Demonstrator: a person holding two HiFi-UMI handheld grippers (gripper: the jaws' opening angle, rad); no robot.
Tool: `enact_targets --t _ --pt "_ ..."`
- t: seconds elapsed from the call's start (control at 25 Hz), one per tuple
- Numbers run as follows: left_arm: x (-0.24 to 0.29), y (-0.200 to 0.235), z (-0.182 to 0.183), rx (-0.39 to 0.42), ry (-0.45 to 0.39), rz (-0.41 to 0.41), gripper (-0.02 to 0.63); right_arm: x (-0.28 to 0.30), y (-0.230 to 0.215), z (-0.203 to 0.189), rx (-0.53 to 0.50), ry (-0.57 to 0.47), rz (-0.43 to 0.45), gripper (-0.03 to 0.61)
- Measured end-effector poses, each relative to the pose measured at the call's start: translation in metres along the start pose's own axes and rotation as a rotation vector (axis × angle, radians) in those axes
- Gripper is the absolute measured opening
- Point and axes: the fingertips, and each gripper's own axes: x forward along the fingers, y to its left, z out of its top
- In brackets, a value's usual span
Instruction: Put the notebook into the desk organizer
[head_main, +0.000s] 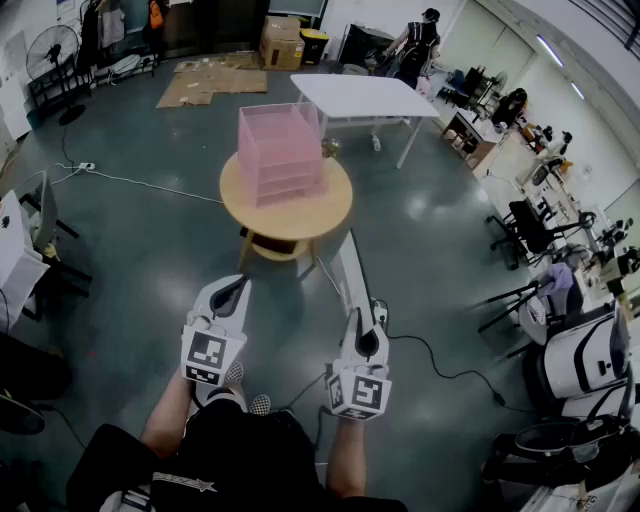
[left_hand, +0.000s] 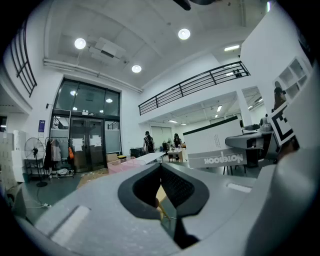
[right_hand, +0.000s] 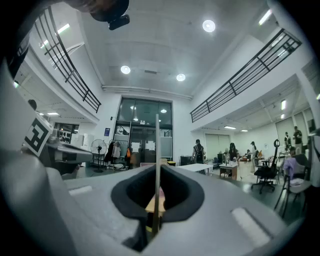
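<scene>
A pink desk organizer (head_main: 280, 150) stands on a round wooden table (head_main: 300, 225) ahead of me, out of reach of both grippers. My right gripper (head_main: 362, 318) is shut on a thin white notebook (head_main: 350, 270), which stands up edge-on from its jaws and points toward the table. In the right gripper view the notebook (right_hand: 157, 150) is a narrow vertical line between the pads. The left gripper view has the notebook (left_hand: 215, 142) broadside at its right. My left gripper (head_main: 240, 283) hangs beside it, jaws together and empty.
A white table (head_main: 365, 95) stands behind the round one. Cardboard boxes (head_main: 282, 40) and flattened cardboard (head_main: 210, 80) lie at the back, with a fan (head_main: 55, 50) at far left. A cable (head_main: 150, 185) crosses the floor. Office chairs (head_main: 530, 230) line the right.
</scene>
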Motion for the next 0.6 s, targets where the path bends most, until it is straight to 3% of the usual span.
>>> enact_targets --t 0.6 --pt "0.064 0.003 -0.007 -0.002 0.017 -0.029 0.011 0.045 -0.031 -0.011 0.006 0.018 -0.022 0.014"
